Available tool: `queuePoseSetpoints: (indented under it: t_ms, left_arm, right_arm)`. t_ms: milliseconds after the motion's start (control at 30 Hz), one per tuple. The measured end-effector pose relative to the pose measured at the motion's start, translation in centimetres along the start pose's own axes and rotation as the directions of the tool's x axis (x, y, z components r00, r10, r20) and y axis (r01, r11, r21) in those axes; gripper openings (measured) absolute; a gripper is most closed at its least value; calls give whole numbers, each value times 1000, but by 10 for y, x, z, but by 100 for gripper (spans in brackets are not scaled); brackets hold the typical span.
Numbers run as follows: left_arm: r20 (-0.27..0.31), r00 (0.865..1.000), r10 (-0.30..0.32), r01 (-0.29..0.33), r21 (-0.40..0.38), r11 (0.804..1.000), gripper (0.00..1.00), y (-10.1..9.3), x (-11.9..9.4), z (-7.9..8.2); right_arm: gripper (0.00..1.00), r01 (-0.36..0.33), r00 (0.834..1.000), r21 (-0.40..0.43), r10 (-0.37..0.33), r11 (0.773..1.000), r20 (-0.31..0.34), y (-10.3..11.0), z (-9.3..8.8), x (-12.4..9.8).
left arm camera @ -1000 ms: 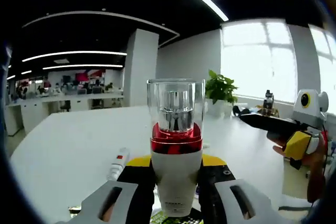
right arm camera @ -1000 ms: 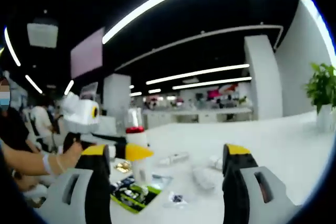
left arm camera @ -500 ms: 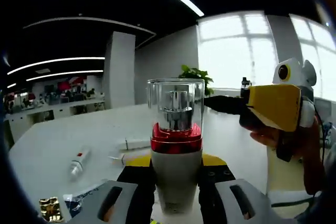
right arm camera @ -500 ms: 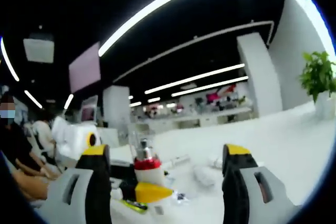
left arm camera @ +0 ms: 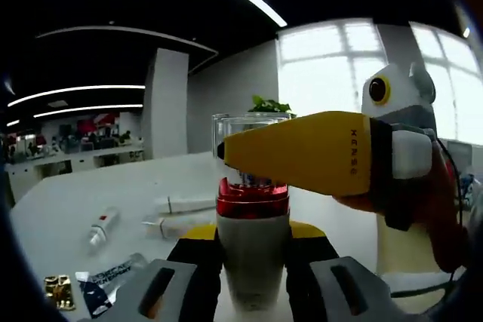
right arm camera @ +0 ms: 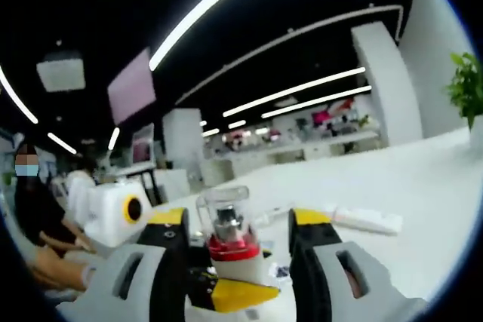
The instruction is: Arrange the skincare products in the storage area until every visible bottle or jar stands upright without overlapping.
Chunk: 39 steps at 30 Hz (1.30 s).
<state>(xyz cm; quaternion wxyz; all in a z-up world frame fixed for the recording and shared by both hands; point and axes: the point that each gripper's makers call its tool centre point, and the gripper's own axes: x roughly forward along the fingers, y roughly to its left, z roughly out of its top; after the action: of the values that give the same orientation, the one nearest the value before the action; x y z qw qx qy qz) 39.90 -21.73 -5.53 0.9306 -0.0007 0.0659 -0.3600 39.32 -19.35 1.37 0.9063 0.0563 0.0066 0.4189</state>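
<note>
Our left gripper (left arm camera: 253, 250) clamps the red-collared bottle (left arm camera: 253, 216) upright; our right gripper (right arm camera: 234, 224), jaws apart, brackets its clear cap (right arm camera: 224, 213).

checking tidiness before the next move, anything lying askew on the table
Yes: three tubes lie flat on the table instead of upright, and a sachet lies loose beside them. The bottle stands upright in the left tool.

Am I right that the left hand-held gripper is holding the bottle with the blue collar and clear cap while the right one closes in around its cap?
Not quite: the collar is red, not blue, as the left gripper view shows. The left hand-held gripper does hold the bottle, and the right hand-held gripper is around its clear cap.
</note>
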Motion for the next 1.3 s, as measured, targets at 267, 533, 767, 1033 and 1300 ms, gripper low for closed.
queuePoseSetpoints:
  t_ms: [267, 533, 767, 1033, 1300]
  left_arm:
    - [38, 999, 4, -7, 75, 997, 48, 3, -18, 1]
    - [-55, 997, 50, -47, 42, 998, 60, 27, -49, -37]
    - [-1, 995, 100, -99, -116, 988, 61, 61, -87, -44]
    - [67, 973, 220, -204, -188, 961, 56, 104, -119, -36]
    - [66, 957, 283, -270, -156, 950, 56, 121, -128, -39]
  right_arm:
    - [51, 0, 998, -59, -4, 998, -69, 2, -17, 7]
    - [54, -21, 989, -96, 6, 995, -151, 2, -45, 13]
    - [40, -17, 983, -81, 2, 997, -182, -5, -68, 21]
    - [33, 24, 970, -142, -57, 990, -237, -6, -73, 25]
    - [32, 35, 962, -127, -67, 991, -264, -13, -70, 26]
